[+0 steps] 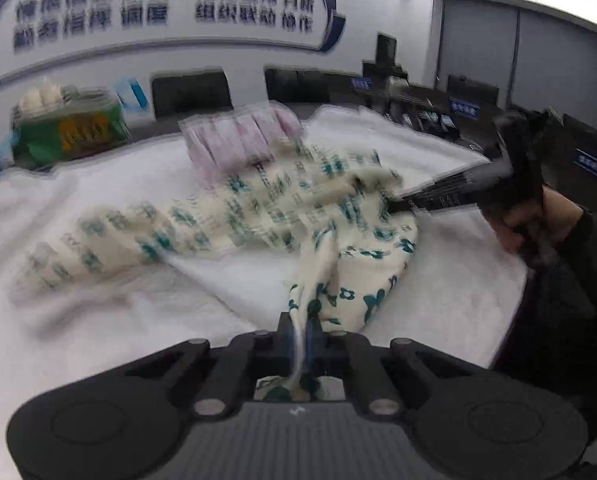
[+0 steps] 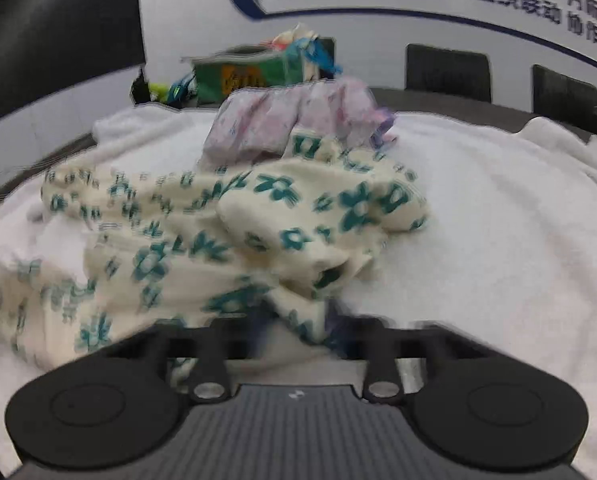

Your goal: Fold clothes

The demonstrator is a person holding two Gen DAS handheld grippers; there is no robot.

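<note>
My left gripper (image 1: 300, 326) is clamped on a bunched edge of the cream garment with teal flowers (image 1: 258, 216), which sprawls crumpled across the white towel (image 1: 458, 280) covering the table. My right gripper (image 2: 298, 332) sits low in blur, cloth bunched between its fingers; pinched, I think. Pink folded clothes (image 2: 290, 120) lie just behind the garment.

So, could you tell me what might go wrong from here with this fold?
1. The left gripper pinches only a thin bunched strip of the flowered garment, so it may slip out under a pull.
2. The garment lies crumpled against the pink folded clothes; dragging it could topple that pile.
3. The right gripper seems to hold a bunched edge, though blur hides the grip; any fold may come out uneven.
</note>
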